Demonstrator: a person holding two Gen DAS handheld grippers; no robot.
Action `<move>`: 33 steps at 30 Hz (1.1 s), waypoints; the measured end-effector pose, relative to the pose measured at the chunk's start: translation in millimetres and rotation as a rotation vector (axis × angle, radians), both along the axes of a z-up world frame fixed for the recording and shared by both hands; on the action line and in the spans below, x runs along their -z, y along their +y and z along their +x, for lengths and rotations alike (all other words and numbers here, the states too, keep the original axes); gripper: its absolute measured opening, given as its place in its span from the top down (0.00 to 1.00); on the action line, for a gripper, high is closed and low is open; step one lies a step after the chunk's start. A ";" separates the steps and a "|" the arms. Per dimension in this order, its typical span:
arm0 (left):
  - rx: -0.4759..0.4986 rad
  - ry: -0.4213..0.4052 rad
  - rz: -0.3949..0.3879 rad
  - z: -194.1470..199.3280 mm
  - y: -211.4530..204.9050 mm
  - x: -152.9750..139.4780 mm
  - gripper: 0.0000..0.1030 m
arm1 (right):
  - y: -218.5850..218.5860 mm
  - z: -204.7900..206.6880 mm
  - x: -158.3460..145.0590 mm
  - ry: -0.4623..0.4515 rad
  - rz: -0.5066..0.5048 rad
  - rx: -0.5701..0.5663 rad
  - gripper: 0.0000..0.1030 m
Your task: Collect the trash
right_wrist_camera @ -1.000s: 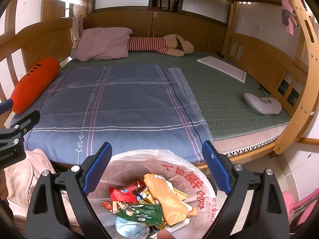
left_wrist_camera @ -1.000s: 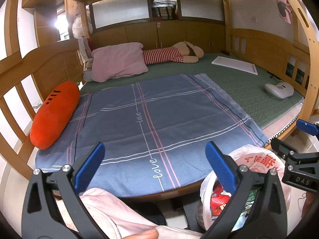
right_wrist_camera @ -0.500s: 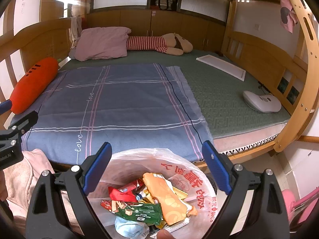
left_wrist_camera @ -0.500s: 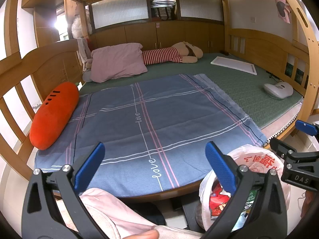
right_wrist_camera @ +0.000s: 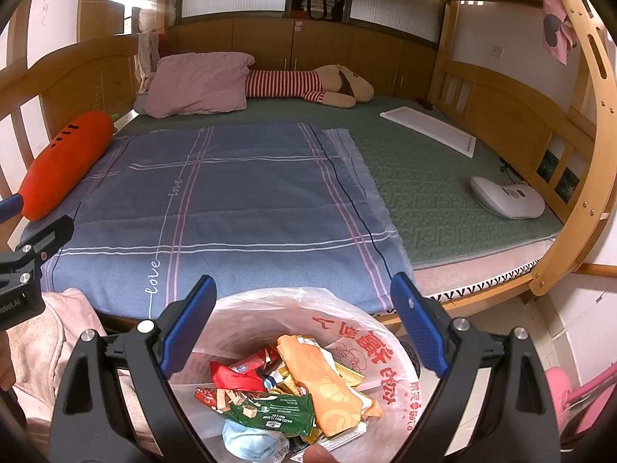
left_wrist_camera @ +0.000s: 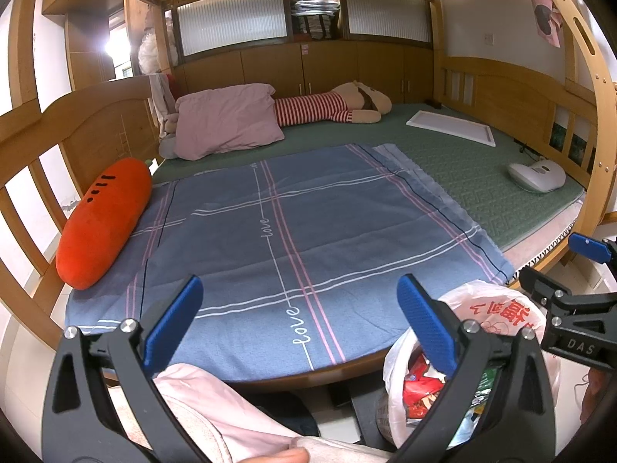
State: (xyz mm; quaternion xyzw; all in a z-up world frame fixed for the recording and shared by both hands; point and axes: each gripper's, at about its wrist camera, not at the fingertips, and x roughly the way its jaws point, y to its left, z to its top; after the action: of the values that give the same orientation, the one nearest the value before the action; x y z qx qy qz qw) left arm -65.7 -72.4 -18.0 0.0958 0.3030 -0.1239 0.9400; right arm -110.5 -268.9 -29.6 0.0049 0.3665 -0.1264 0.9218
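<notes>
Trash bag (right_wrist_camera: 304, 370): white plastic, red print, mouth open, low centre of the right wrist view, at the foot of the bed. Inside: snack wrappers (right_wrist_camera: 293, 382) — orange, red, green — piled loosely near the rim. In the left wrist view the same bag sits lower right.

Blue plaid sheet (left_wrist_camera: 293, 231) on the bed shows no litter that I can see; collection looks close to finished.

Risks, judged: wrappers are heaped high, so a nudge to the thin rim could tip some out onto the floor. A jaw edge could also snag the plastic and pull the bag over.

Right gripper (right_wrist_camera: 304, 328): jaws spread wide, nothing between them, angled down directly above the bag mouth. Left gripper (left_wrist_camera: 297, 324): jaws likewise wide apart and empty, pointing down over the sheet's near edge, left of the bag. Pink sleeve (left_wrist_camera: 200, 409) below it.
</notes>
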 end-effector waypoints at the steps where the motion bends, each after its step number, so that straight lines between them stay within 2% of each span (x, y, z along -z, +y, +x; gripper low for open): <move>1: -0.001 0.000 0.000 0.0 -0.5 0.0 0.03 | -0.1 -0.3 -0.3 0.000 -0.001 -0.001 0.13; 26: 0.011 0.019 -0.019 0.6 -8.6 1.5 0.03 | 5.0 6.7 9.0 0.027 0.019 0.014 0.13; 30: 0.043 0.037 -0.070 14.4 -3.8 1.8 0.03 | 4.5 25.4 4.9 0.045 0.057 -0.011 0.13; 33: -0.003 -0.015 -0.071 46.8 18.2 -3.6 0.03 | 9.8 54.8 -13.3 0.027 0.110 -0.072 0.13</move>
State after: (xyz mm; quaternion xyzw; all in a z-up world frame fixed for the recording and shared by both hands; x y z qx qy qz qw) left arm -18.9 -54.2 -14.5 0.0628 0.2914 -0.1323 0.9453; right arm -55.6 -259.1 -16.4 0.0407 0.3853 -0.0726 0.9190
